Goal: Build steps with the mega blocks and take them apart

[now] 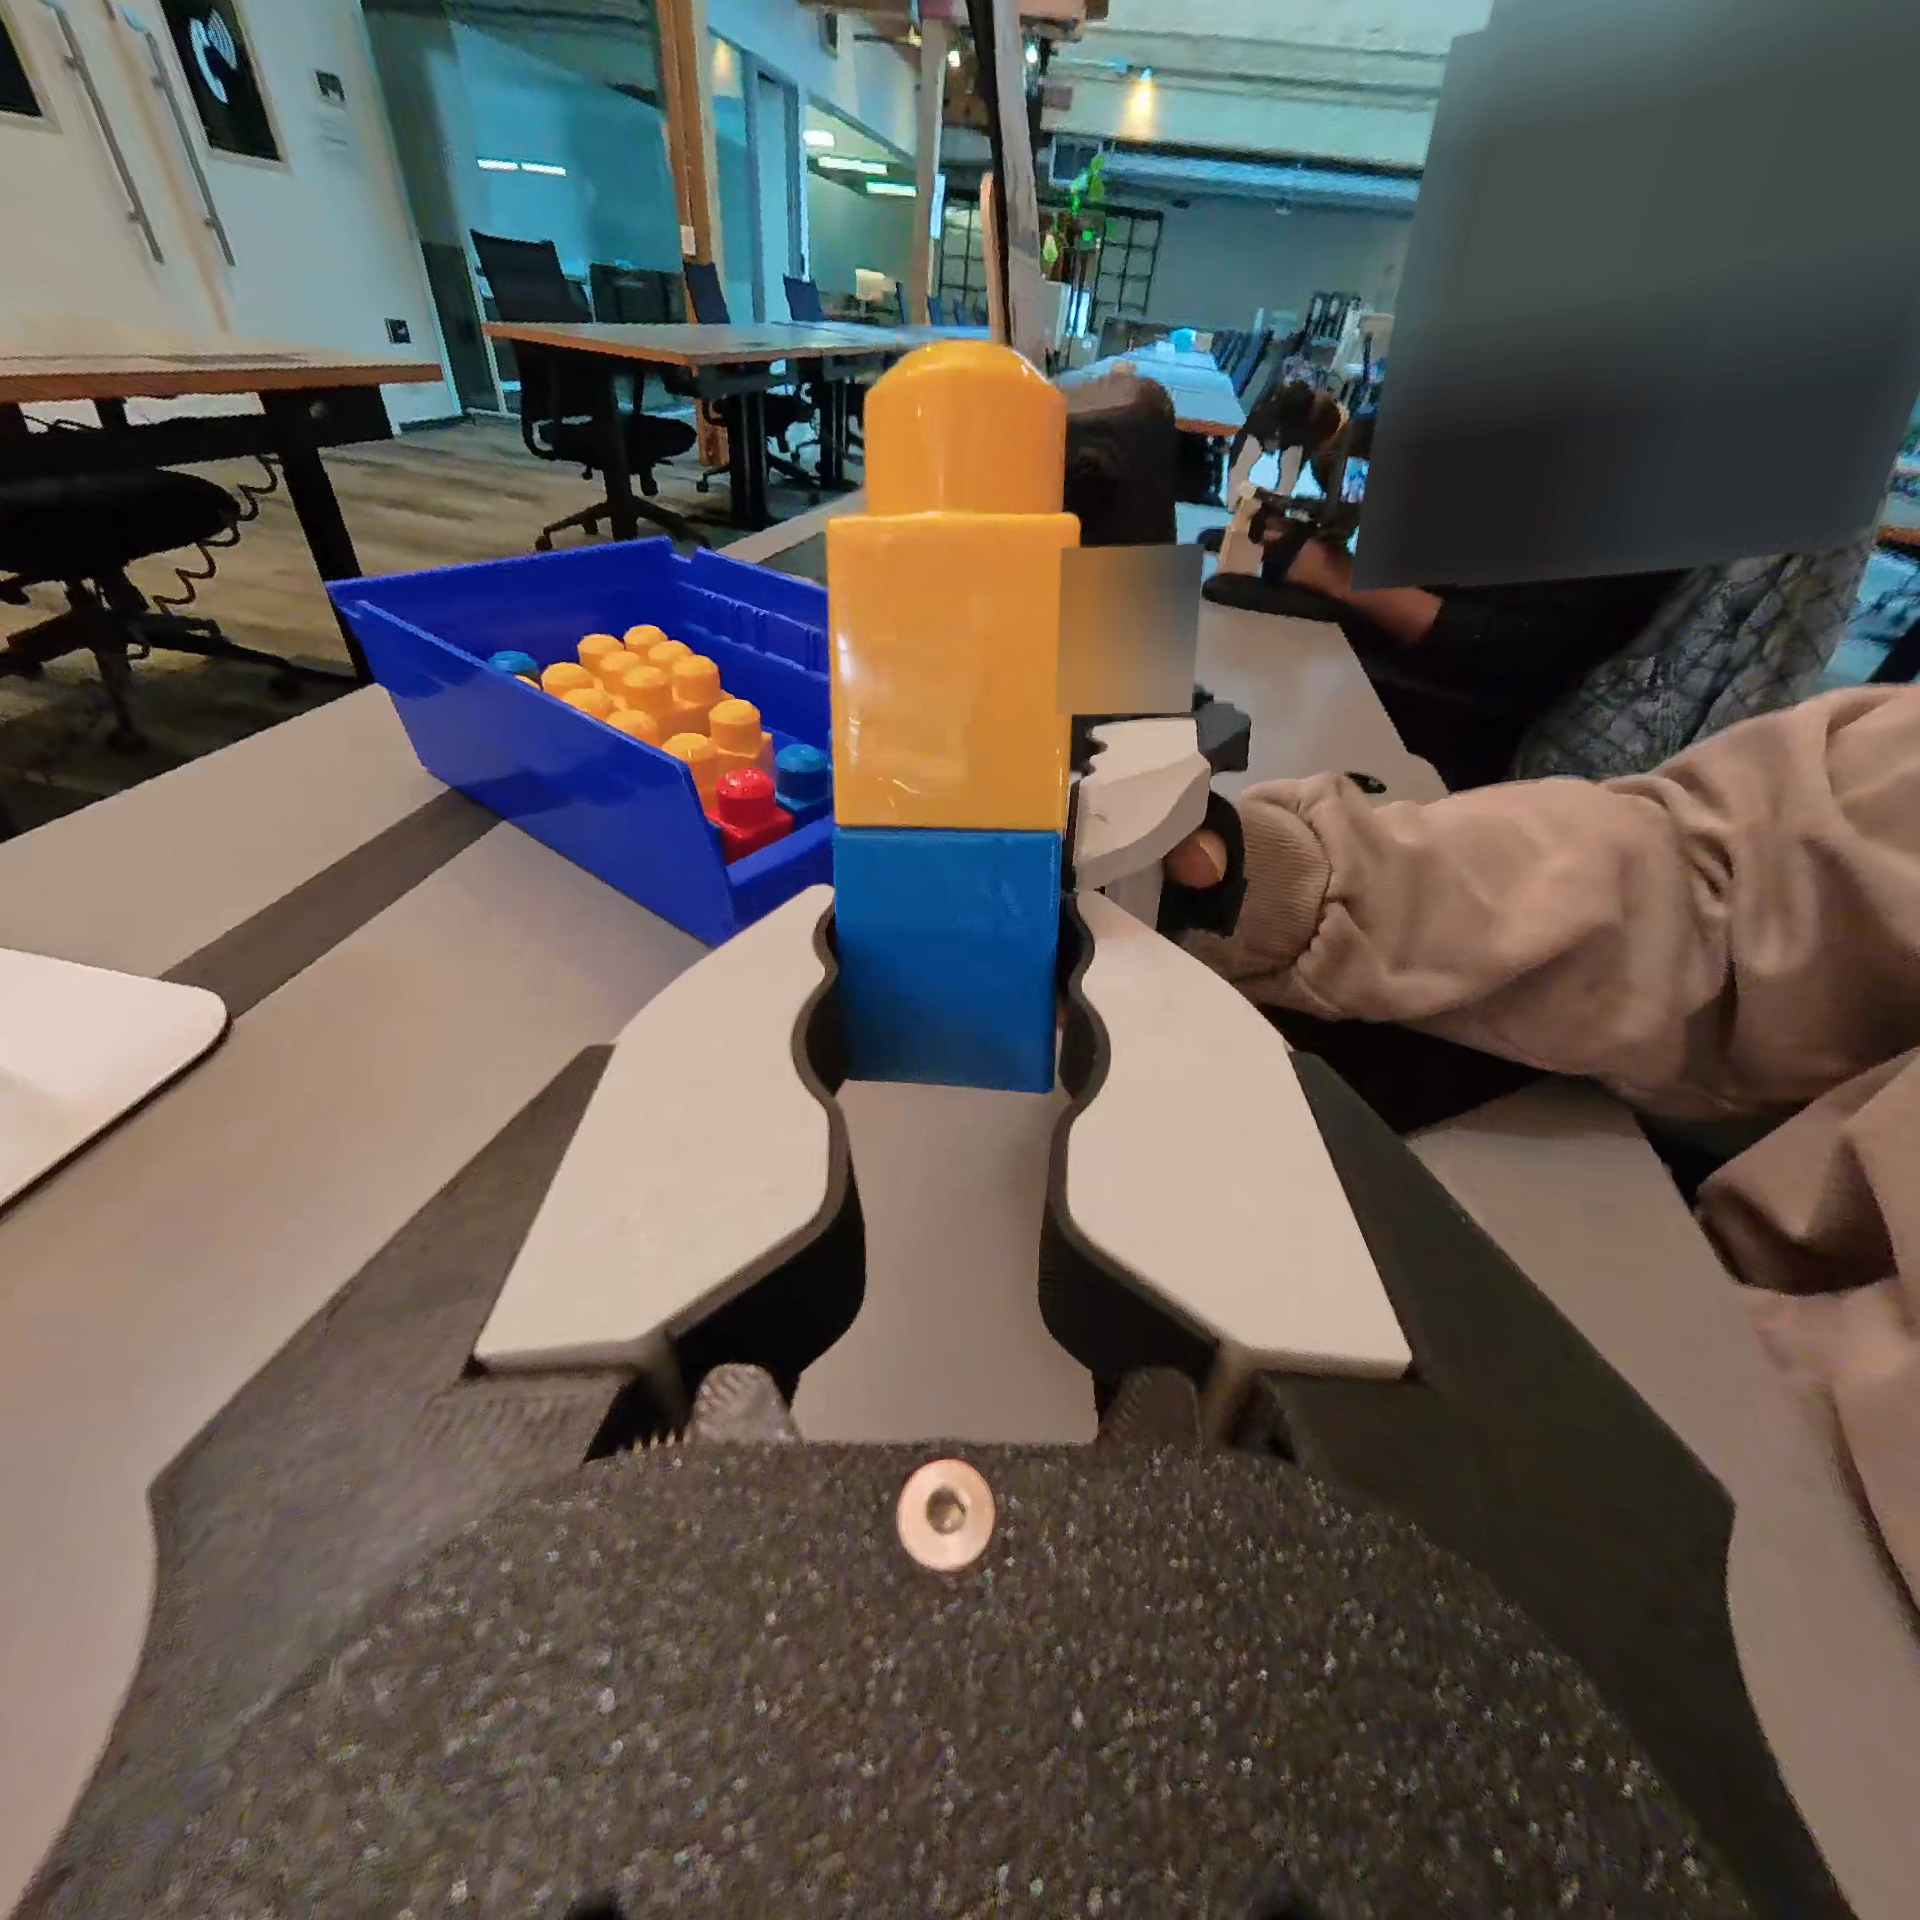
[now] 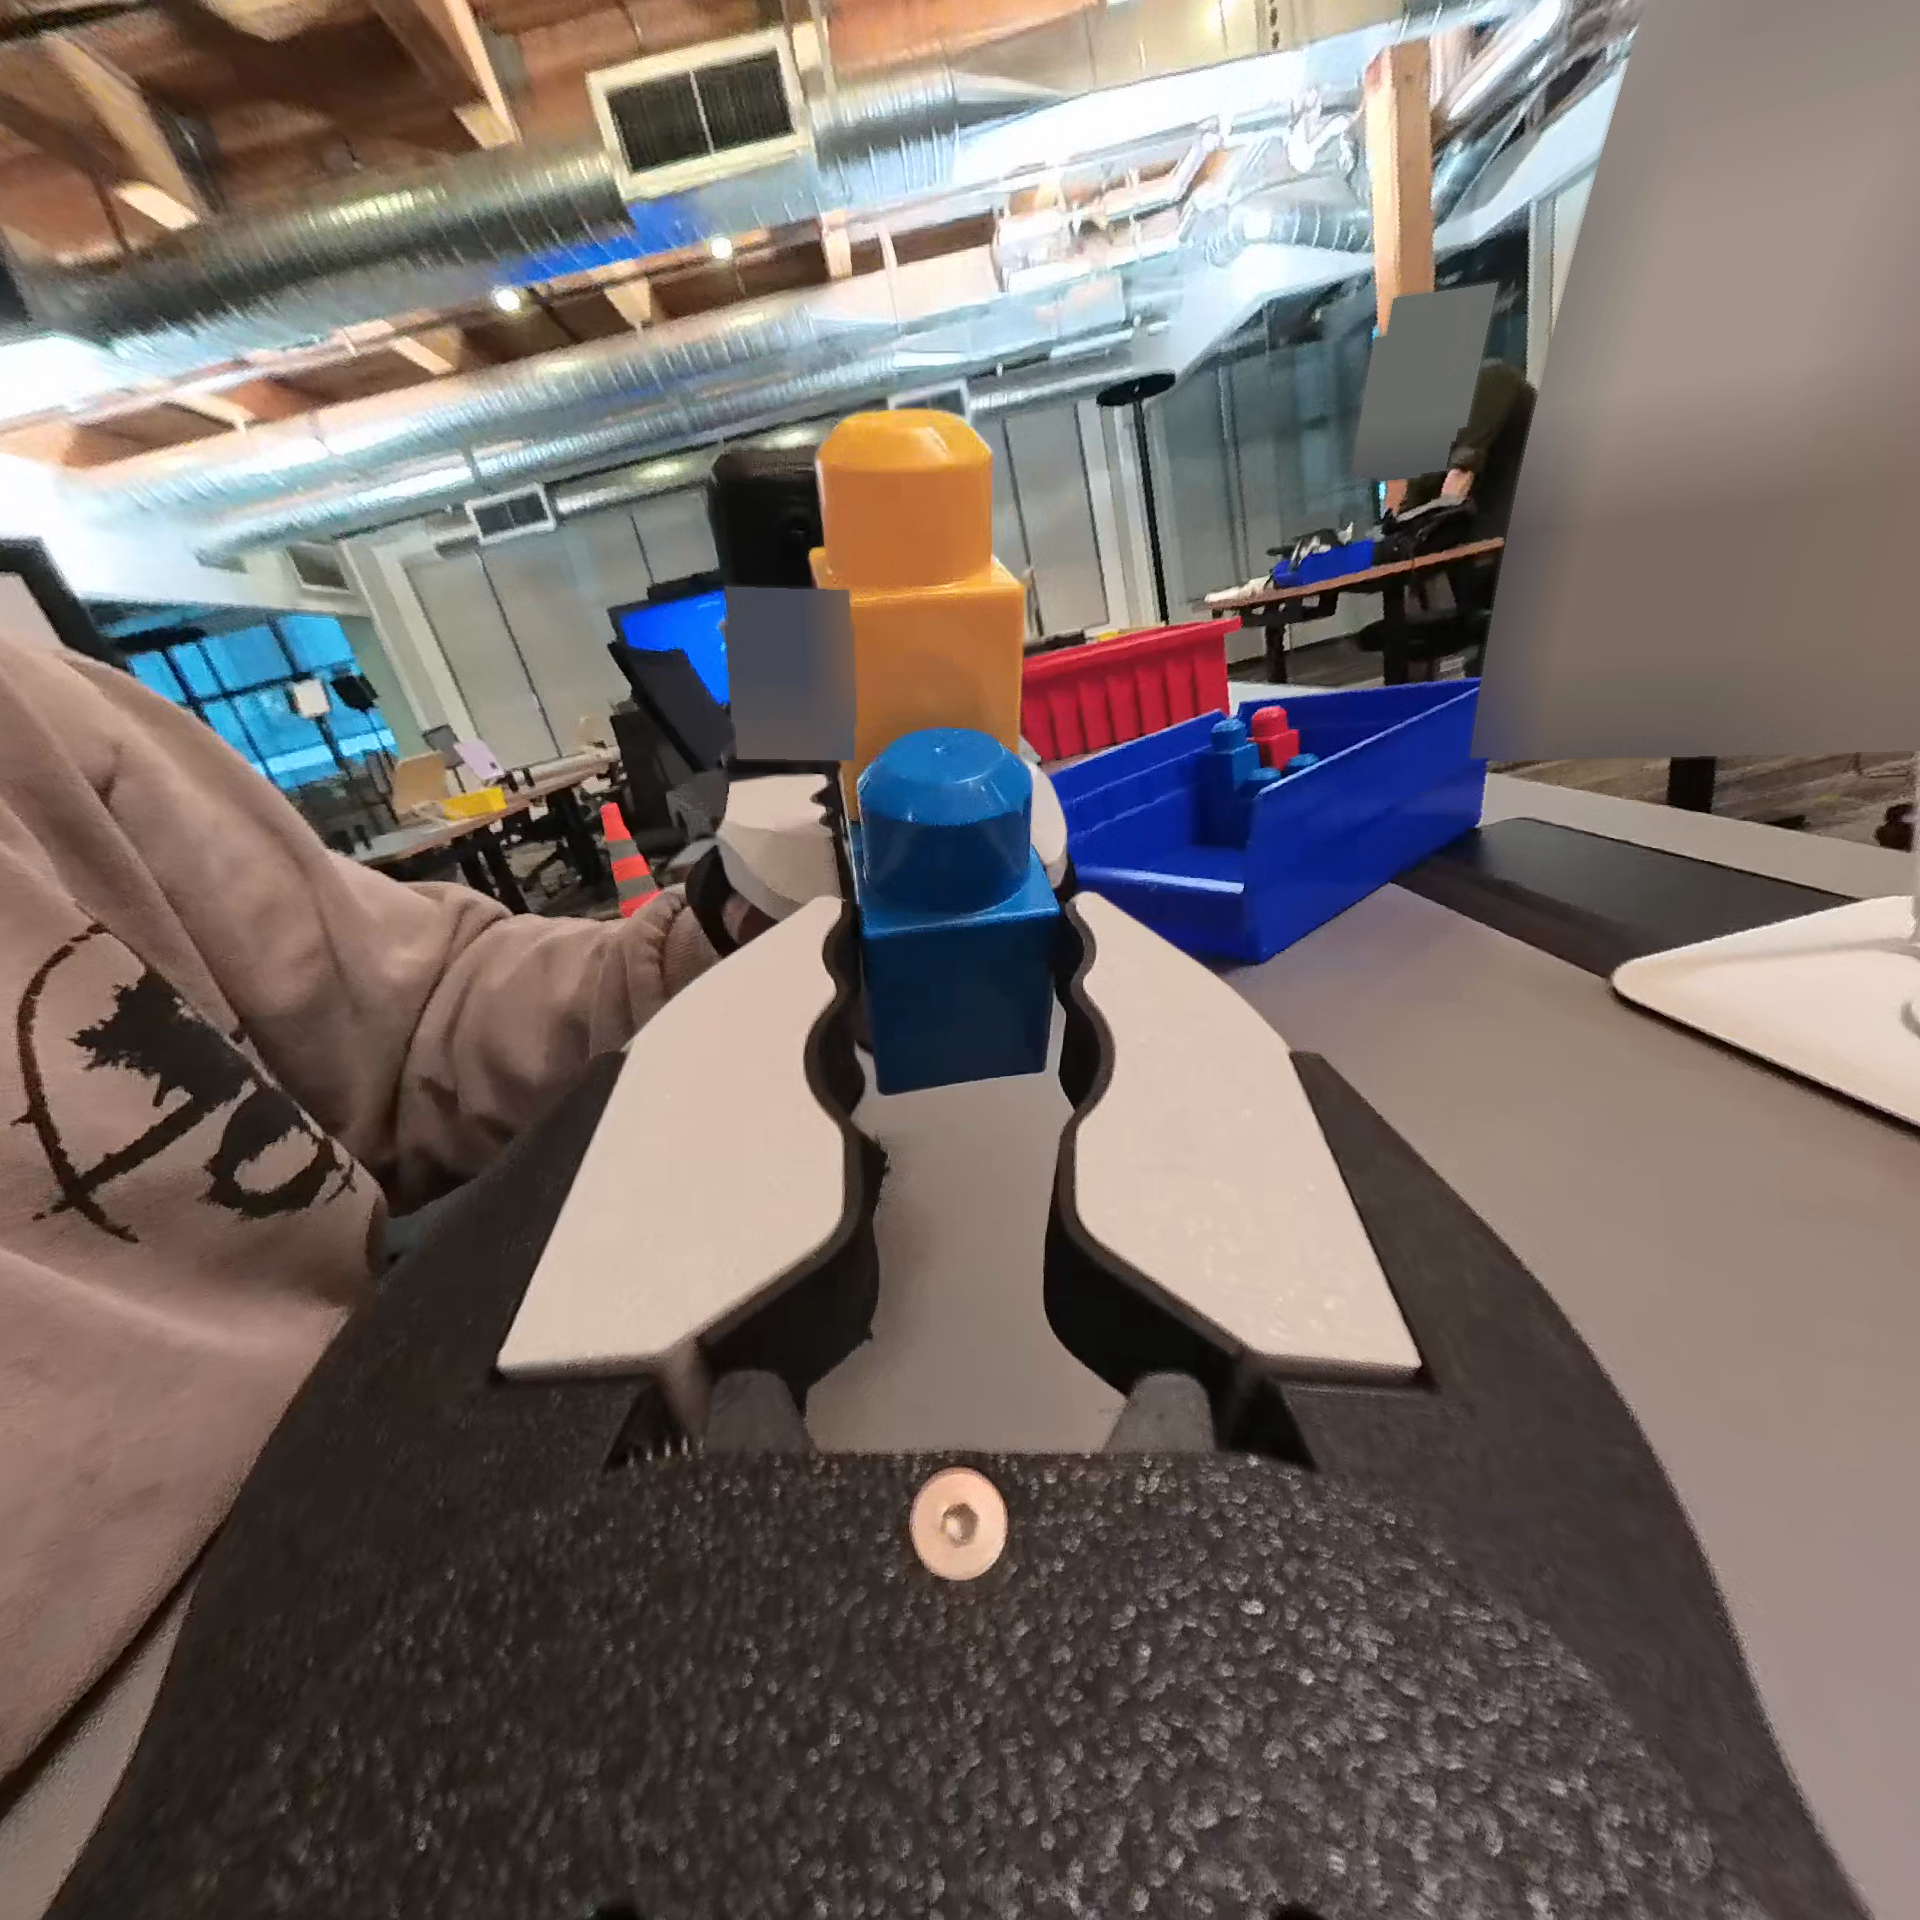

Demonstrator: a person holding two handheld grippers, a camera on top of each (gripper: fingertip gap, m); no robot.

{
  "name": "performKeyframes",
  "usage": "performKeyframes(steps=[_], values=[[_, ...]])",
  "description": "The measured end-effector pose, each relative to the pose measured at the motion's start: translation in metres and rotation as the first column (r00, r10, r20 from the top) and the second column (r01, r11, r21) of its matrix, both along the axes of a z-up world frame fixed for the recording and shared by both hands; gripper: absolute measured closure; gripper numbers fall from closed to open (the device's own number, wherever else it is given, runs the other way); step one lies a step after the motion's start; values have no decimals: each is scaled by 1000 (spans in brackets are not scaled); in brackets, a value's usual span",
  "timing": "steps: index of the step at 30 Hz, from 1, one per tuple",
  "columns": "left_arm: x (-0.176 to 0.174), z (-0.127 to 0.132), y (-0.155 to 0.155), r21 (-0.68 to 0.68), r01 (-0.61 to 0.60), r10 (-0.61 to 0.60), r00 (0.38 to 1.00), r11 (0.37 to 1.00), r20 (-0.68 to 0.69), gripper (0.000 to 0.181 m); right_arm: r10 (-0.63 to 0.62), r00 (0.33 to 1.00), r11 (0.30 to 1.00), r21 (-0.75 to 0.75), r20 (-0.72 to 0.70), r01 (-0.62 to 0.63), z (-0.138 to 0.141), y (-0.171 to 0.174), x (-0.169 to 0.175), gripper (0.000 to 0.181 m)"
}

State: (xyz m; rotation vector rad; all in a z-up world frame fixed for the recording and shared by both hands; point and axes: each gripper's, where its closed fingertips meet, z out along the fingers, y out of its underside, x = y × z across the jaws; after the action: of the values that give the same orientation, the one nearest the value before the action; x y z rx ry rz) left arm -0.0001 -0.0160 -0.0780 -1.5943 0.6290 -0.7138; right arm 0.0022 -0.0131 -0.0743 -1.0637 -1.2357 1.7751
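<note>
We hold the small block structure between our two tools, above the grey table point(image 1: 312, 1039). The left gripper point(image 1: 948, 977) is closed on a blue block point(image 1: 945, 956), with both fingers pressed on its flat side walls, and an orange block point(image 1: 951, 665) stands plugged on top of this blue one. In the right wrist view, the right gripper point(image 2: 958, 987) is closed on a blue block point(image 2: 961, 987) with a free round stud on top, and the orange block point(image 2: 930, 634) rises just behind it, one level higher, so the shape reads like a step. We cannot tell if both tools grip one long blue block or two separate ones. The other blocks lie in the blue bin point(image 1: 582, 769) near the structure, well apart from our fingers. We judge these blocks to be light, hollow, stiff plastic with a glossy and rather slippery skin; they should not break, but a joint can pop loose suddenly. The flat side walls are the good place to take hold, low on the body, not on the round stud, and for pulling apart we would keep one tool on the lower block and take the upper one by its sides. About writing: we see no brand or label on the blocks or on the bin. The sleeve point(image 2: 208, 987) belongs to a sweater with a dark print, which we leave unread.
</note>
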Motion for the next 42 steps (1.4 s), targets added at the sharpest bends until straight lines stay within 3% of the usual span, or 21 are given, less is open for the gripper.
performKeyframes(steps=[4,8,14,15,29,36,38,40,42], values=[[-9,-20,-5,-35,8,-11,997,999,-82,144,-1,994,996,84,109,-8,-17,-3,-4,145],[-16,-58,-11,-114,42,-66,975,993,-212,144,-75,979,981,188,189,39,-21,8,-1,132],[-1,-82,-17,-180,118,-163,951,977,-263,144,-72,963,952,307,261,-12,-32,-6,0,134],[-1,-84,-17,-179,116,-163,947,977,-278,144,-60,961,949,315,270,-29,-35,-9,-1,142],[6,-47,-29,-92,148,-165,964,985,-207,144,43,989,970,230,141,-75,-2,-21,8,148],[3,-51,-30,-106,149,-171,956,983,-239,144,37,992,967,246,124,-67,3,-22,10,148],[-6,-66,-29,-136,132,-166,944,982,-285,144,32,999,989,145,-1,-32,33,-8,24,148],[-9,-56,-29,-145,154,-177,970,977,-166,145,-76,997,971,225,-10,76,43,11,37,148],[-19,-44,-24,-101,122,-135,982,987,-135,145,-147,988,958,244,-39,152,49,21,44,148]])
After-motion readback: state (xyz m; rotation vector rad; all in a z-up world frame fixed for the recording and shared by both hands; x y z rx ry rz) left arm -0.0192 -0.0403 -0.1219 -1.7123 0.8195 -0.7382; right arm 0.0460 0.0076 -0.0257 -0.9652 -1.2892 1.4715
